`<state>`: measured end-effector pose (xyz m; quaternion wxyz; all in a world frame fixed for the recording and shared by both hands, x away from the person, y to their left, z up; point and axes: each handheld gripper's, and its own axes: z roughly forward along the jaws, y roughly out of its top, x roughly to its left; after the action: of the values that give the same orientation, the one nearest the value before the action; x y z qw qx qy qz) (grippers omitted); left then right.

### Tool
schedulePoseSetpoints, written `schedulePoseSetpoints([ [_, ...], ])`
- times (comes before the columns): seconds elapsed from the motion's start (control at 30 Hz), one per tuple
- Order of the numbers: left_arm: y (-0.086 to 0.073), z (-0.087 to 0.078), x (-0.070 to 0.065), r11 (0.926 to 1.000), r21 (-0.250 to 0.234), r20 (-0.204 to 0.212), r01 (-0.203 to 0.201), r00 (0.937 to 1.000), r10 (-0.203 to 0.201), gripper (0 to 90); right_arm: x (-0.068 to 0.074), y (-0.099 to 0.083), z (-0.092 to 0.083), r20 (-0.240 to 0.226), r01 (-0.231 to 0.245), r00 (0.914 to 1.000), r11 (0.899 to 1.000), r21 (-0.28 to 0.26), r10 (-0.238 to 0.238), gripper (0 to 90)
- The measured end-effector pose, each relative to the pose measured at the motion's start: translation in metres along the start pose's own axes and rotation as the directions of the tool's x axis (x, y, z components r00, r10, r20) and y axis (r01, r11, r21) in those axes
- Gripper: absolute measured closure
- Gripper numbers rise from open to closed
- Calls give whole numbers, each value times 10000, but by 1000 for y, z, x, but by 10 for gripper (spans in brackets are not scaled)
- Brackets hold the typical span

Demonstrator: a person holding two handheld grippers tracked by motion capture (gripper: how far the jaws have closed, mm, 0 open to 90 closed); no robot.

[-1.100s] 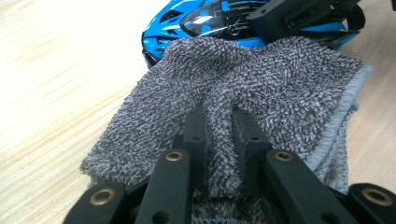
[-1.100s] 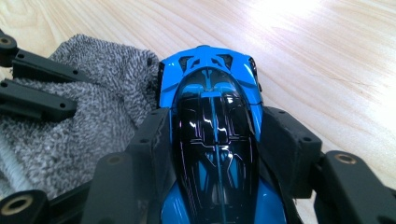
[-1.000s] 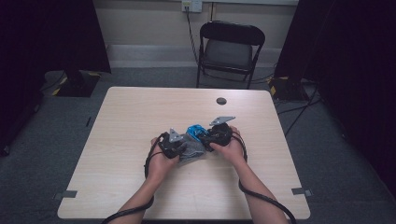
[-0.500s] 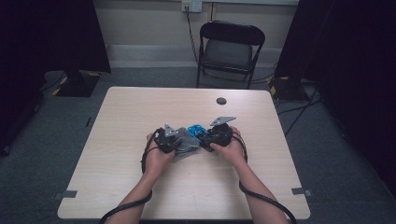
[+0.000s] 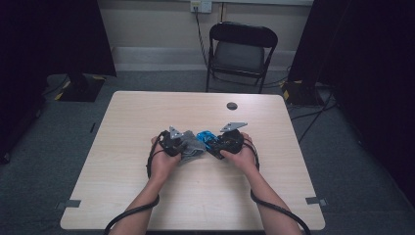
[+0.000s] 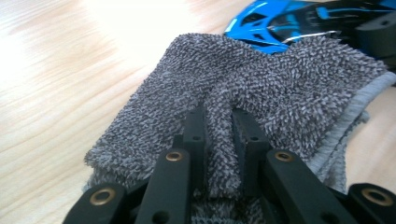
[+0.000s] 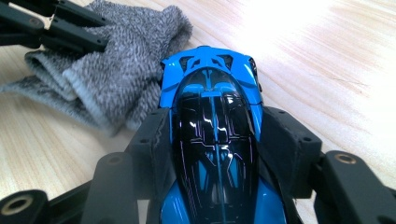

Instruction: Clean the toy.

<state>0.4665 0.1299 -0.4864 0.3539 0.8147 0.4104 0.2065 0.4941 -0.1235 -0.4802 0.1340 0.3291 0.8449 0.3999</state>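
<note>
Left tongs pinch grey cloth — right tongs clamp blue toy car.

— What are we looking at underneath it all?

— We've got a light wood-grain table, squarish, standing on grey carpet.

— And what's lying on it?

— Near the middle we see a grey terry cloth, folded and rumpled, resting on the top. Just to its right sits a blue and black toy car, touching the cloth's edge.

— Anything farther off?

— Yes, a small dark round disc toward the far edge, right of centre, well apart from the cloth and car.
</note>
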Motion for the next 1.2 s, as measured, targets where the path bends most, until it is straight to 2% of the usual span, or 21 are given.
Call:
schedulePoseSetpoints([
  [0.4, 7, 6, 16, 9994, 208, -544, 294, 9981, -282, 777, 0, 0, 0, -3, 14, 10000, 10000, -32, -14, 437],
  [0.53, 8, 9, 21, 9982, 156, -723, 585, 9957, -573, 777, 0, 0, 0, 6, 8, 10000, 10000, -34, -8, 437],
  [0.63, 8, 8, 26, 9983, 183, -1082, 552, 9927, -529, 778, 0, 0, 0, 4, 5, 10000, 10000, -42, -5, 437],
  [0.7, 8, 6, 29, 9979, 120, -1171, 640, 9912, -621, 778, 0, 0, 0, 13, 9, 10000, 10000, -30, -9, 437],
  [0.83, 6, -1, 35, 9948, -97, -1157, 1015, 9880, -1020, 778, 0, 0, 0, 2, 9, 10000, 10000, -39, -9, 437],
  [0.93, 4, -8, 38, 9944, -225, -1148, 1036, 9878, -1056, 778, 0, -1, 0, -5, 15, 10000, 10000, -72, -15, 437],
  [1.03, 4, -16, 38, 9942, -362, -994, 1011, 9896, -1043, 778, 0, -1, 0, 0, 15, 10000, 10000, -62, -15, 437],
  [1.1, 3, -21, 38, 9962, -367, -987, 788, 9917, -821, 778, 0, -1, 0, 8, 23, 10000, 10000, -42, -23, 437],
  [1.2, 2, -30, 37, 9959, -539, -829, 731, 9935, -774, 778, 0, -1, -1, 9, 22, 10000, 10000, -37, -22, 437],
])
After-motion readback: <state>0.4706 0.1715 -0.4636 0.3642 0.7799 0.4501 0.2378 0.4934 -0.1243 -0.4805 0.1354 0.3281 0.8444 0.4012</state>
